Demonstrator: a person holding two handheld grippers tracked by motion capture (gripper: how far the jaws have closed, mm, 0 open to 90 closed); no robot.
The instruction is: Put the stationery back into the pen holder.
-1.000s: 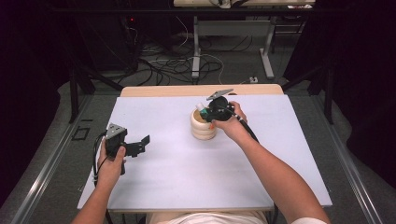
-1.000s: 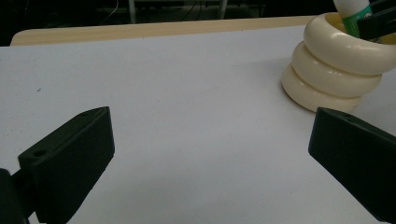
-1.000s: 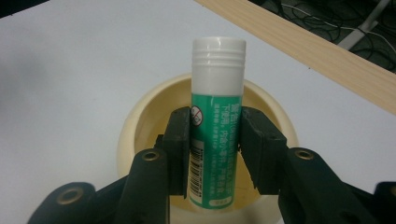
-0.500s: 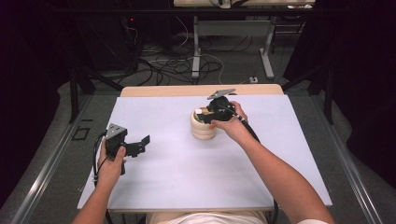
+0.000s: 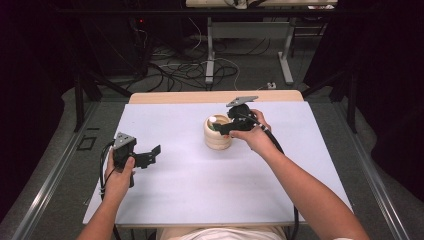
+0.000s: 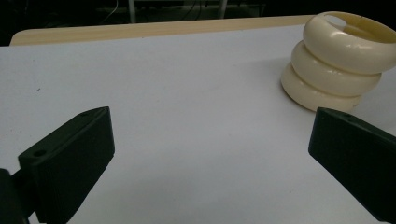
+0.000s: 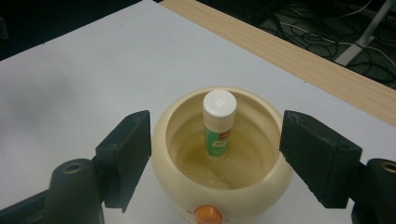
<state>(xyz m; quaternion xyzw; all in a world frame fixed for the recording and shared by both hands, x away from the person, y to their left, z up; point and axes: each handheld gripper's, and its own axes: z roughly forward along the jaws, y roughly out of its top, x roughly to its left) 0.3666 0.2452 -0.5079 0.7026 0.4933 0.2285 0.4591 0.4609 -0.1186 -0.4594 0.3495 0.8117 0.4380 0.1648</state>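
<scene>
Glue stick [image 7: 218, 125] stands inside cream pot [image 7: 219, 186]; both claws gape wide, empty.

The white rectangular tabletop [image 5: 200, 190] is evenly lit from above, while the surroundings are left dark. Soft shadows are cast; slight blur is seen throughout.

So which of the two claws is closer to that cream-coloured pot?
The right claw. Its open jaws straddle the cream pot, which holds a white-capped tube. The left claw sits open well off to the pot's left, nearer the person.
</scene>
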